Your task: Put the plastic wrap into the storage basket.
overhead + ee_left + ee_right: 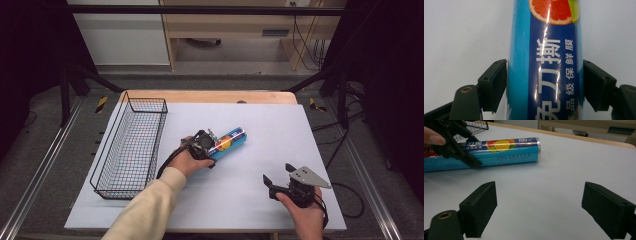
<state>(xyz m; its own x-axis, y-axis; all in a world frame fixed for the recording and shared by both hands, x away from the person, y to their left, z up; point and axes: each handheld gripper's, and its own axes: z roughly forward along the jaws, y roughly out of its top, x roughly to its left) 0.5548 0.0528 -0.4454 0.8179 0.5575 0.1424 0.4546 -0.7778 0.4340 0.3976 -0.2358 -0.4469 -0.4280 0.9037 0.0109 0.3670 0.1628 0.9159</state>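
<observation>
A blue cling-film roll [229, 143] with citrus pictures lies on its side on the white mat, near the middle. My left gripper [212, 145] reaches over its near end. In the left gripper view both black pads [497, 82] sit flush against the sides of the roll [544, 62], so the gripper is shut on it. My right gripper [278, 173] hovers near the front right of the mat, jaws wide open with nothing between them. In the right gripper view [539, 192] the roll [506, 152] lies ahead at upper left, with the left gripper's fingers [461, 147] across it.
A black wire basket [150, 112] stands along the left side of the white mat [270, 125]. The wooden table edge [210, 95] runs behind the mat. Dark frame posts and cables flank the table.
</observation>
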